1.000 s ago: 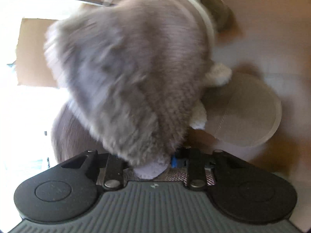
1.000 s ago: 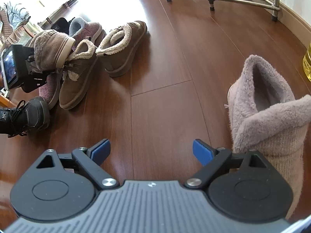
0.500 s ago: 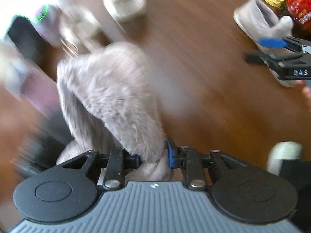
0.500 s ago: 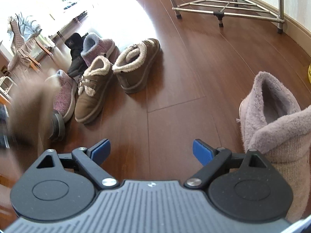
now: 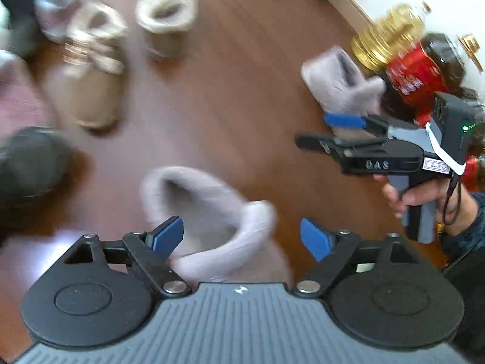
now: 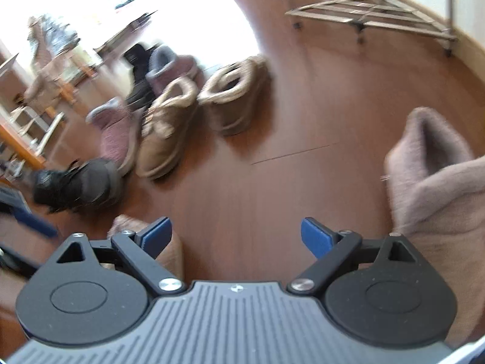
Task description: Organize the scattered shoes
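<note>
My left gripper (image 5: 241, 235) is opening, its jaws apart and pressing on nothing, with a fluffy boot (image 5: 209, 212) just below, nearer its left pad, while my right gripper (image 6: 236, 235) hangs wide open over bare floor (image 6: 242, 182), the other boot (image 6: 433, 166) just right of it.

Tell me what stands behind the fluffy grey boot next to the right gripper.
Behind the fluffy grey boot stand a yellow oil bottle and a red-labelled bottle, close against it. Their lower parts are hidden by the boot and the right gripper, so contact cannot be told.
</note>
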{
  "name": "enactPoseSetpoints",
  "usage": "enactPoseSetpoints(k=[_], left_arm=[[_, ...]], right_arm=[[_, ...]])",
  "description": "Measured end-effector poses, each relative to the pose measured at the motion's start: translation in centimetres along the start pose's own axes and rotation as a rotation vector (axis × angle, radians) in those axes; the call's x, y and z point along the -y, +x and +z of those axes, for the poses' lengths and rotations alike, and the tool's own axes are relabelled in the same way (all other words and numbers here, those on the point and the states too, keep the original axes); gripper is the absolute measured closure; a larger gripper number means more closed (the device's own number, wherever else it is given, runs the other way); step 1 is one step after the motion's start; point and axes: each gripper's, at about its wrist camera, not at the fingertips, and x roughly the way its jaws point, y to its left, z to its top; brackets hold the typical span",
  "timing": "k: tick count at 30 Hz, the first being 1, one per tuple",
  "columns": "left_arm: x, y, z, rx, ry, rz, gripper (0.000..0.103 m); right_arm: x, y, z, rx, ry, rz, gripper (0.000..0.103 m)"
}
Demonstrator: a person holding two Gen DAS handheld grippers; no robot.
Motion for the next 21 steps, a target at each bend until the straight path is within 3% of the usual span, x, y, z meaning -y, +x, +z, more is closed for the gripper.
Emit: enactPoseSetpoints(k=[4, 7, 9, 12, 13, 14, 15, 16, 21], left_arm=[[-2.5, 1.7, -2.6, -0.052, -0.032, 0.063, 0.017], [-4.1, 2.5, -2.2, -0.123, -0.056, 0.059, 0.018], [-4.1, 2.2, -2.4, -0.119, -0.054, 0.061, 0.018], [-3.2, 2.1, -2.3, -0.086, -0.021, 0.068, 0.018], [-3.3, 1.9, -2.1, -0.083, -0.017, 0.070, 0.018], [-3.2, 2.1, -1.8, -0.082, -0.009, 0.076, 0.018], [-3.1, 2.3, -1.4, -0.081, -0.001, 0.084, 0.018], [-3.0, 2.4, -1.5, -0.080, 0.006, 0.087, 0.018], [-2.5, 2.9, -1.6, -0.074, 0.049, 0.091, 0.018]], right_arm=[[-3.2, 3.8, 0.1, -0.164, -0.084, 0.117, 0.012], [-5.2, 7.4, 0.2, -0.265, -0.141, 0.071, 0.019], [-5.9, 9.3, 0.3, -0.316, -0.152, 0.044, 0.027], [-7.1, 12.2, -0.2, -0.462, -0.184, 0.092, 0.028], [-7.5, 12.8, -0.7, -0.491, -0.197, 0.103, 0.038], [-7.6, 12.9, -1.1, -0.484, -0.199, 0.107, 0.058], [-7.7, 12.9, -1.4, -0.474, -0.222, 0.076, 0.085], [-8.0, 12.7, -1.7, -0.444, -0.274, 0.020, 0.088], [-6.1, 9.8, -1.2, -0.394, -0.397, -0.031, 0.090]])
